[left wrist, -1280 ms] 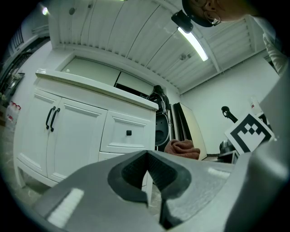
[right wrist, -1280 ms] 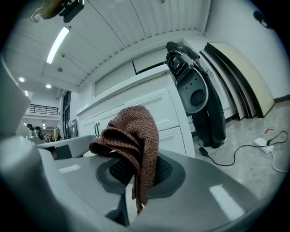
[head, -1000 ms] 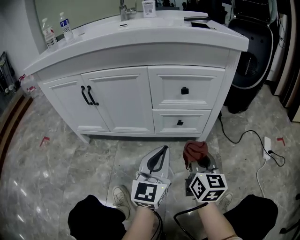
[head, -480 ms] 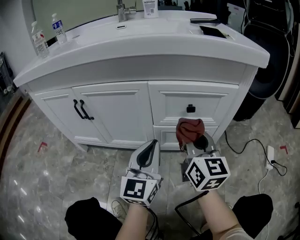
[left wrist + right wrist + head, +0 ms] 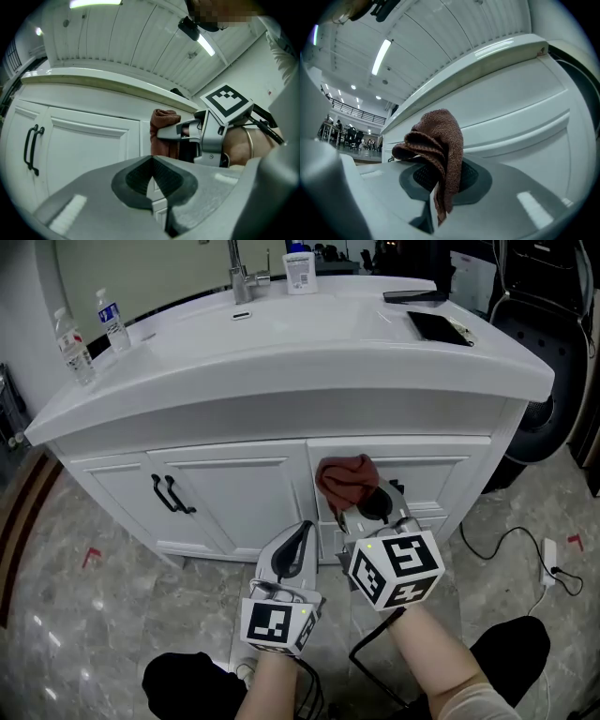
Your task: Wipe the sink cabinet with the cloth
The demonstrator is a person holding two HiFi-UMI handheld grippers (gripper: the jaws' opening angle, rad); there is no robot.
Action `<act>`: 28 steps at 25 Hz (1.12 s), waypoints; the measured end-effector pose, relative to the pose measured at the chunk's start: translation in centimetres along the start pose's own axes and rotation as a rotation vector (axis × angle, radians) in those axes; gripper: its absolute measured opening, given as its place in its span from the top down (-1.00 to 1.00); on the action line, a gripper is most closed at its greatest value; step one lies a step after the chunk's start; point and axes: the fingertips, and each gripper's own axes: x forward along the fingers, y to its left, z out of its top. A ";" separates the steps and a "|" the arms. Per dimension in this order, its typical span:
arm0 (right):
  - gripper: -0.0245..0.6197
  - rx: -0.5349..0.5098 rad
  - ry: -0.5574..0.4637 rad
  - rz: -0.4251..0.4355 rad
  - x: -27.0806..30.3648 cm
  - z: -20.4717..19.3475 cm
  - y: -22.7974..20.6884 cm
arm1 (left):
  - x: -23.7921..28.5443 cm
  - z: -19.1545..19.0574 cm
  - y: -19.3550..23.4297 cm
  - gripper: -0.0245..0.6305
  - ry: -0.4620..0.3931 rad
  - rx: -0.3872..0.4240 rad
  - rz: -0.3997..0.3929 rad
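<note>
Cloth (image 5: 345, 480) sits far higher than a second ago: then low near the floor at the bottom of the head view, it is now mid-frame at the top drawer front (image 5: 441, 476) of the sink cabinet (image 5: 234, 493), touching or just short I cannot tell. Your right gripper (image 5: 367, 509) pinches it, jaws pressed on the fabric, while your left gripper (image 5: 298, 545) hangs just beside, closed on nothing. By my reading, your approach is nearly done and the first wiping stroke comes next.
</note>
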 end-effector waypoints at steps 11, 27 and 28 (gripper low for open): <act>0.68 -0.021 0.011 -0.011 0.1 0.6 -0.7 | -1.1 -1.8 0.1 0.92 0.035 -0.008 0.007; 0.67 0.025 0.022 -0.169 -5.3 2.7 -8.9 | 0.8 -2.2 -6.7 0.92 0.034 -0.044 -0.111; 0.67 0.029 0.023 -0.175 -5.6 2.9 -9.4 | 1.0 -2.1 -7.0 0.92 0.035 -0.045 -0.116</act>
